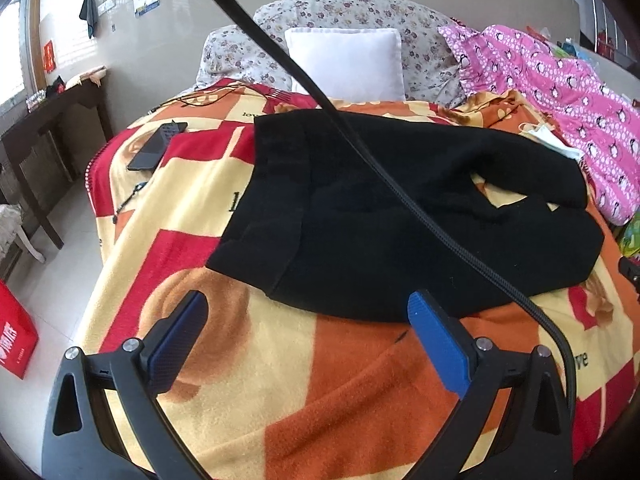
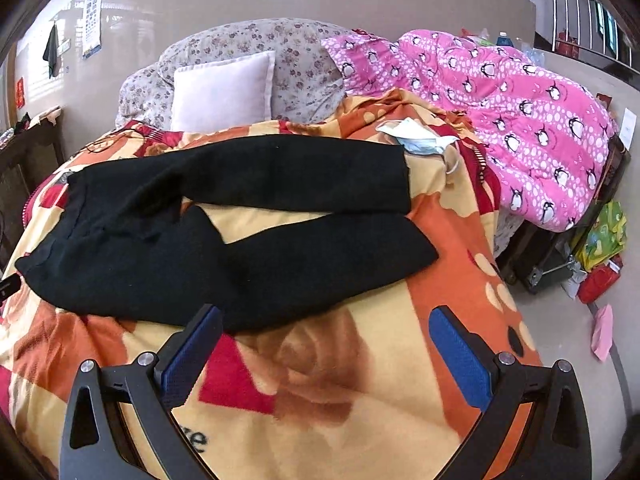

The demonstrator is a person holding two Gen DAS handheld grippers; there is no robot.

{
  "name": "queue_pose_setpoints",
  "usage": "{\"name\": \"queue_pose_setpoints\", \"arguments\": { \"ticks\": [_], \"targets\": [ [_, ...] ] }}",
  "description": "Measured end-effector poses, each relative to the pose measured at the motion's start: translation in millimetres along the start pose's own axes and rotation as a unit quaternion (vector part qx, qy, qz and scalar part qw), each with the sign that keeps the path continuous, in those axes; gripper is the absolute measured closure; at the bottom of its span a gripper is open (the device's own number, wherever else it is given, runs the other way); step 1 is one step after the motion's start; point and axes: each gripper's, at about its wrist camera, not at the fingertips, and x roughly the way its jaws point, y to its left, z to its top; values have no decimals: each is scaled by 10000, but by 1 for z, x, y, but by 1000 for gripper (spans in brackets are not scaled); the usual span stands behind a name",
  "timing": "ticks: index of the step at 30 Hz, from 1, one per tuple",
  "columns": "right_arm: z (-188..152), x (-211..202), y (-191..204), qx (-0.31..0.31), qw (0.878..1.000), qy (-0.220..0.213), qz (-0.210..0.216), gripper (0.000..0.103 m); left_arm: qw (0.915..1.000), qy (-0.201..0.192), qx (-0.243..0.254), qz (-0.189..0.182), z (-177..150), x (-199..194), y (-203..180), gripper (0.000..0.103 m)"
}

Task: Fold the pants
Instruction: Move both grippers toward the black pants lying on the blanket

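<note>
Black pants [image 1: 400, 216] lie spread flat on a bed with an orange, red and yellow blanket [image 1: 280, 380]. In the left wrist view the waistband is at the left and the legs run off to the right. My left gripper [image 1: 308, 312] hovers open at the near edge of the pants, nothing between its blue pads. In the right wrist view the pants [image 2: 180, 240] show both legs, split apart and pointing right. My right gripper [image 2: 324, 320] is open just short of the near leg, over the blanket [image 2: 340, 380].
A phone [image 1: 156, 146] and thin cables lie on the blanket's left part. A white pillow [image 1: 348, 62] and a floral quilt are at the head. A pink penguin quilt [image 2: 500, 104] and a face mask [image 2: 420, 138] are at the right. A black cable [image 1: 400, 184] crosses the left view.
</note>
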Motion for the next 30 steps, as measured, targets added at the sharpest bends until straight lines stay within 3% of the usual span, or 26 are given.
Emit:
{"name": "queue_pose_setpoints", "arguments": {
  "ticks": [6,30],
  "targets": [
    [3,6,-10,142,9998,86,-89,1,9996,143,-134,-192,1,5,2,2],
    [8,23,-16,241,9993,218,-176,1,9975,427,-538,-181,-2,20,22,2]
  ]
}}
